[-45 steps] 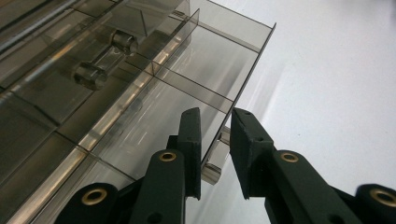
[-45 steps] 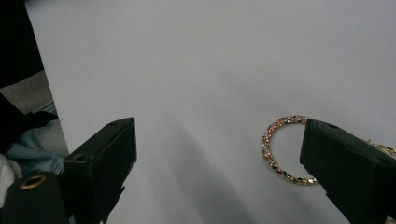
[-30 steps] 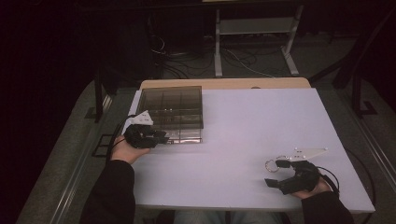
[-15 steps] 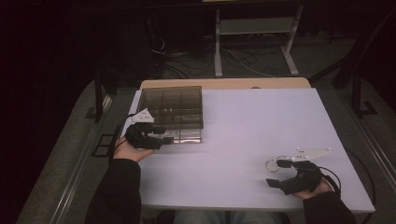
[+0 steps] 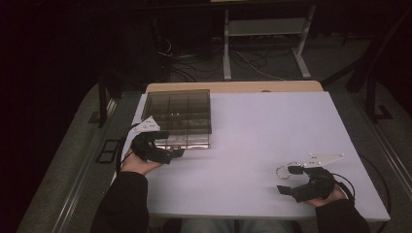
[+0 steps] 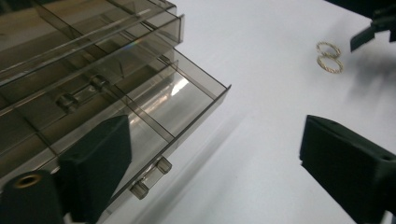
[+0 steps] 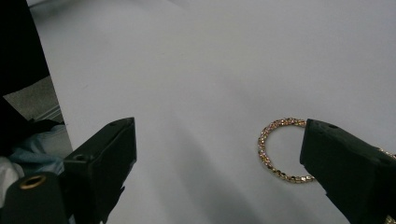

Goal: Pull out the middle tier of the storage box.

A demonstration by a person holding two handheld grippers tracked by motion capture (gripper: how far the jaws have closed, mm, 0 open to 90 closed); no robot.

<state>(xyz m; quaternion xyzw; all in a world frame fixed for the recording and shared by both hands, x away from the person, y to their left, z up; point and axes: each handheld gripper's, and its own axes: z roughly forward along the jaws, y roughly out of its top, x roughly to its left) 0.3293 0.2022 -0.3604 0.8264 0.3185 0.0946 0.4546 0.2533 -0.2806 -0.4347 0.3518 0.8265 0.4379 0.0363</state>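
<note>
While both hover over table (image 5: 243, 145):
right gripper (image 7: 219, 172): jaws wide, empty; gold ring (image 7: 280, 149) beside one jaw
left gripper (image 6: 210, 172): jaws wide, empty, by organizer drawer (image 6: 154, 107)

White table (image 5: 252, 136), seen from above; a wooden strip (image 5: 233, 87) runs along its far edge. Smoked clear box (image 5: 179, 111) with gridded compartments stands at the far left corner. Its lowest drawer (image 6: 187, 98) is pulled out, divided by partitions, with a small clear handle (image 6: 152, 177) on the front. Two gold rings (image 6: 329, 57) lie touching on the bare tabletop at near right, well apart from the box; one is a beaded hoop (image 7: 275, 149). Beyond the table: grey floor, loose cables (image 5: 194, 68), white stand (image 5: 265, 29).
</note>
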